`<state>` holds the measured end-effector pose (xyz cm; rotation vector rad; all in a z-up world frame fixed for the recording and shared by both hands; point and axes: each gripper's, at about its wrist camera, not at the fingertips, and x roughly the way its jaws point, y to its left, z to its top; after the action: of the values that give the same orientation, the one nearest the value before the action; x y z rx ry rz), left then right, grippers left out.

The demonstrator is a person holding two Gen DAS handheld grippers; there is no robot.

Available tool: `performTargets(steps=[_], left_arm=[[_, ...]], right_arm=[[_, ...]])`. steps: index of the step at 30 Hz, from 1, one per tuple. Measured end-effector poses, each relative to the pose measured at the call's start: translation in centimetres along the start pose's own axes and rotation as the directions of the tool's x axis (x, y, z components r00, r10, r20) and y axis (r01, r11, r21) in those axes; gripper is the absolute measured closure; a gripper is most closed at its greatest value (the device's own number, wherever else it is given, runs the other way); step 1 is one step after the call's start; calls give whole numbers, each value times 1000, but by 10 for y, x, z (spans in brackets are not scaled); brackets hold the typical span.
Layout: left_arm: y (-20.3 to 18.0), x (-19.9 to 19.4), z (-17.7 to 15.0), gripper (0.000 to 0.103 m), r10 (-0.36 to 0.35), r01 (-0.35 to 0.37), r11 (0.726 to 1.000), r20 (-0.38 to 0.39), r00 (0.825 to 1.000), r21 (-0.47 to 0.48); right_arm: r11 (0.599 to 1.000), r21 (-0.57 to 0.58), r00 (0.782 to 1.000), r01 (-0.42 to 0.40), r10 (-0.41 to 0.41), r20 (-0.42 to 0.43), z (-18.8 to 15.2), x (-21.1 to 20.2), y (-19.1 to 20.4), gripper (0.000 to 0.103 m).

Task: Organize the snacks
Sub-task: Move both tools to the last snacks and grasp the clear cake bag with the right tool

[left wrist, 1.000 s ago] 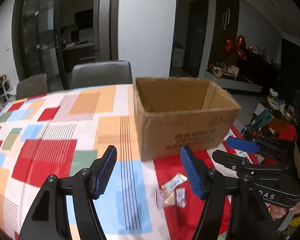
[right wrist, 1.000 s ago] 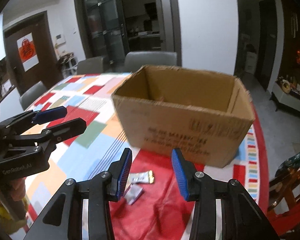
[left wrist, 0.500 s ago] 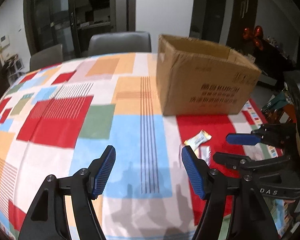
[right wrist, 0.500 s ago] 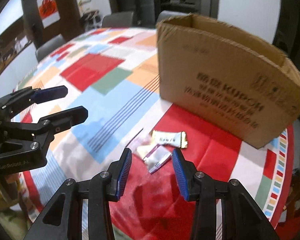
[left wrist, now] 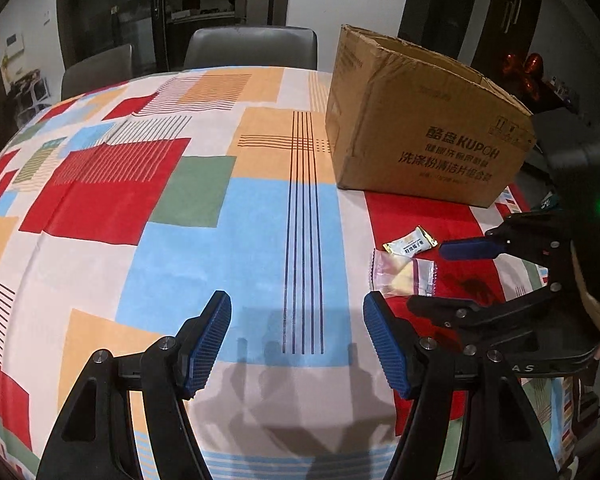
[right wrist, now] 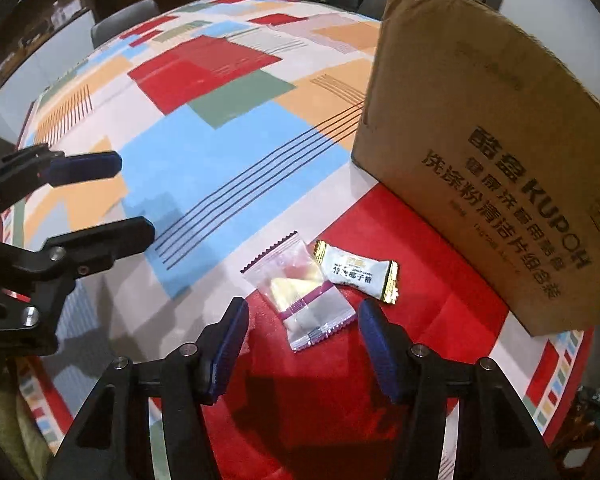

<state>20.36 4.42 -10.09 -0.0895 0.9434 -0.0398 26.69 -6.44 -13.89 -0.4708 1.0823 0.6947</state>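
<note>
Two snacks lie on the red patch of the tablecloth: a clear wrapper with a yellow sweet [right wrist: 300,292] [left wrist: 402,276] and a white candy with gold ends [right wrist: 358,272] [left wrist: 410,242]. An open cardboard box [left wrist: 424,120] [right wrist: 480,148] stands behind them. My right gripper [right wrist: 304,350] [left wrist: 440,276] is open and empty, low over the clear wrapper. My left gripper [left wrist: 296,344] [right wrist: 128,196] is open and empty, to the left of the snacks over the blue patch.
The round table has a patchwork cloth [left wrist: 180,200]. Grey chairs [left wrist: 252,46] stand at the far side. The table's front edge is close below both grippers. A dark cabinet with ornaments [left wrist: 528,72] is at the back right.
Both grippers have dropped lower and tilted down toward the table. The right gripper has opened wider and come close over the clear wrapper. The snacks have not moved.
</note>
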Motion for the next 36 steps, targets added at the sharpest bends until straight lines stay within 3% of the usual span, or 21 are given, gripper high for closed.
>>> performTargets(steps=[14,17,24,36], left_arm=[[8,14,0,35,1,-2,999,-42,999,-33],[7,15,0,35,-3,2,1000,-42,999,-28],[4,14,0,35,-10,10,1000,-40,999,-20],[-10,17,8,35,-69,70,996,-27,997,56]], right_arm=[[1000,17,1000,-21,22,-19,8,23,1,46],[999,22,1000,-24,24,-4,5,21,2,56],[998,53,1000,-20,19,18,-4,15,3,66],[972,237,993,-5,-23,117,-25,-13,-12,66]])
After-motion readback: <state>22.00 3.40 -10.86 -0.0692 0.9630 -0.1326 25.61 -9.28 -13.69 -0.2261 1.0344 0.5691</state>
